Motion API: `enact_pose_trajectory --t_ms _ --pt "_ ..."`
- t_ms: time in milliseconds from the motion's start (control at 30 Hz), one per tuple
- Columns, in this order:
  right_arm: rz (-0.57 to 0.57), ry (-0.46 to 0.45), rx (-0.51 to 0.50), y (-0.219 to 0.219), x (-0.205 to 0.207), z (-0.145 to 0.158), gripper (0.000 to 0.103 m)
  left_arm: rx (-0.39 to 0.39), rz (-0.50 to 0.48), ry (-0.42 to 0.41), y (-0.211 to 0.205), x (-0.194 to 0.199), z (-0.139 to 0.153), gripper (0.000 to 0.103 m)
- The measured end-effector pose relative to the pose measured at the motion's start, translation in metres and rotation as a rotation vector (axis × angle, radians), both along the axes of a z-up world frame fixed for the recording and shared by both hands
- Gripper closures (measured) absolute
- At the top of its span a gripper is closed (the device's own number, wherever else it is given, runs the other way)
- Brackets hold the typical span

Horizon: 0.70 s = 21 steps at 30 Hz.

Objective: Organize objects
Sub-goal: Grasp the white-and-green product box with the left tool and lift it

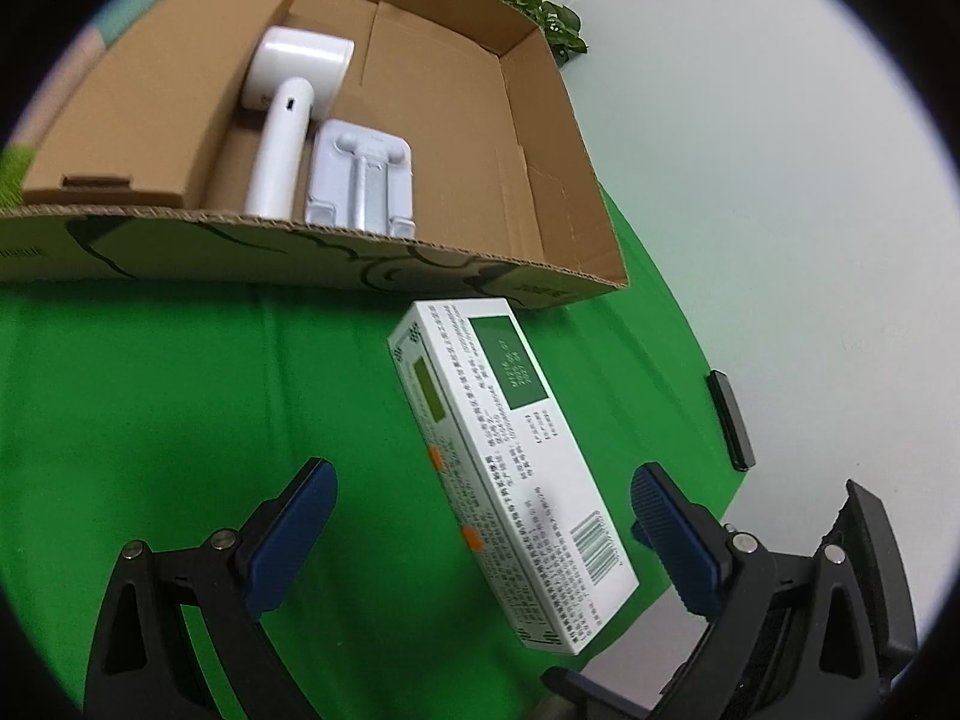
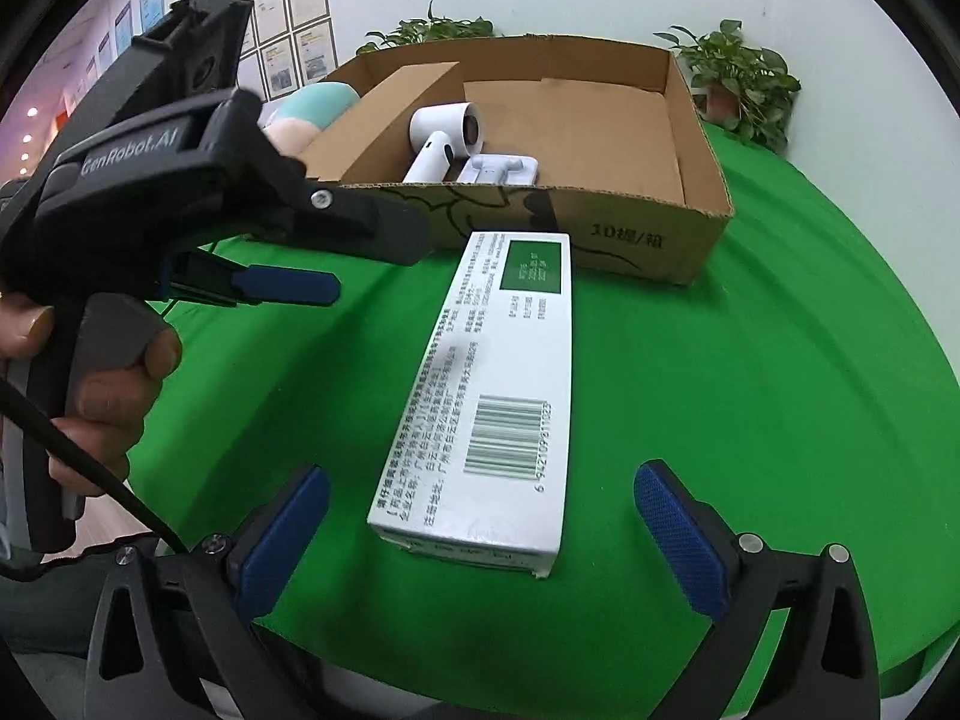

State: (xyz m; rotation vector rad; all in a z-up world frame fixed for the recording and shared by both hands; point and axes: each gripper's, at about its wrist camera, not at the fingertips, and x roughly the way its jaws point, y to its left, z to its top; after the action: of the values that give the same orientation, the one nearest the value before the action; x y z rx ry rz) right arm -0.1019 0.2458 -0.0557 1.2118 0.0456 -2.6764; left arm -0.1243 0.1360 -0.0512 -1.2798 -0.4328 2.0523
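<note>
**Box on the cloth, both grippers wide and empty**

Box (image 2: 489, 396) lies flat on the green cloth (image 2: 750, 408), long and white, barcode face up, green label at its far end. That far end sits just in front of the carton (image 2: 702, 204) wall, near it, though I can't tell if they touch.

My right gripper (image 2: 480, 534) stands wide open around the near end of the box. Blue pads (image 2: 678, 534) sit well clear on either side, nothing pressed, nothing held.

My left gripper (image 1: 480, 531) is open wide too. From its own camera the box (image 1: 510, 468) runs diagonally between the fingers, its near end closer to the right pad (image 1: 675, 531), but I see no contact. From the right camera I see that same left gripper (image 2: 288, 288) hanging above the cloth left of the box, a hand (image 2: 102, 384) wrapped round its grey handle, black cable trailing down.

Inside the carton (image 1: 558, 138), toward its left side, a white hair dryer (image 1: 288, 102) lies with its handle toward me, and a white stand (image 1: 363, 180) lies just beside it on the right. The right half of the carton floor is bare cardboard. Potted plants (image 2: 738, 78) stand behind the carton against the wall.
</note>
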Motion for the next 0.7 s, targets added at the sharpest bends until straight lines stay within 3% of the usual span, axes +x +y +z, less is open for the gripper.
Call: enact_pose_trajectory --t_ms 33,200,367,433,533,633,700 --pt "0.011 0.001 -0.004 0.000 0.001 0.000 0.005 0.005 0.004 -0.014 0.001 0.000 -0.002 0.004" --pt "0.015 0.001 0.011 -0.001 0.005 -0.003 0.039 0.003 0.001 -0.027 0.006 0.005 -0.007 0.005" --pt "0.012 -0.008 -0.080 -0.001 0.006 -0.006 0.040 0.008 -0.012 -0.029 0.008 0.008 -0.011 0.013" --pt "0.007 -0.017 -0.143 0.001 0.006 -0.005 0.040 0.007 -0.023 -0.037 0.010 0.009 -0.013 0.025" --pt "0.008 -0.034 -0.240 0.006 0.006 -0.007 0.040 -0.020 -0.023 -0.034 0.012 0.009 -0.017 0.033" --pt "0.009 -0.034 -0.248 0.007 0.006 -0.007 0.041 -0.059 0.004 -0.029 0.008 0.010 -0.018 0.051" --pt "0.008 -0.033 -0.242 0.007 0.006 -0.006 0.041 -0.049 0.011 -0.035 0.006 0.011 -0.018 0.052"
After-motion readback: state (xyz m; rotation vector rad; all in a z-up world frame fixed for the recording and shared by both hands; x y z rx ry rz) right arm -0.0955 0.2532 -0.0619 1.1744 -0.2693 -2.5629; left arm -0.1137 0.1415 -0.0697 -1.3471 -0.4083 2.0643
